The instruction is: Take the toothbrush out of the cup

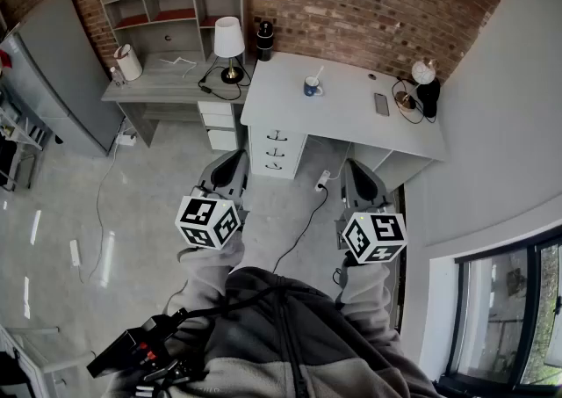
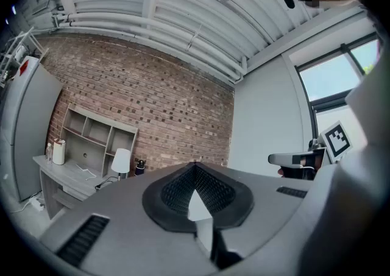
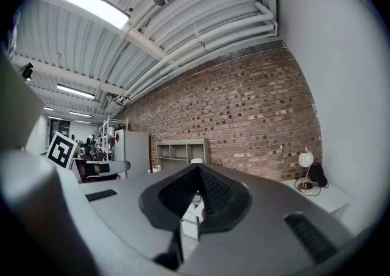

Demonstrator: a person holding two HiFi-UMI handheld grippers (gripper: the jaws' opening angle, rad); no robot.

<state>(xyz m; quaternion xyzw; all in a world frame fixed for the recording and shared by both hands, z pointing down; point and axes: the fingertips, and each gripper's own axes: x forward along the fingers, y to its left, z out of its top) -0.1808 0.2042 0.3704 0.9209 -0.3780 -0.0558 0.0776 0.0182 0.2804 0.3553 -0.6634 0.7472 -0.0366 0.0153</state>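
Head view: white desk against brick wall, cup w/ toothbrush on it; grey floor. L gripper, R gripper: jaws together, empty, well apart from desk.

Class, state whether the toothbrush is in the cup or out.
In: the toothbrush sticks up from the cup on the desk.

No legible text, brand, number or sign is showing in any view. The two white cubes are displaying only black square marker patterns.
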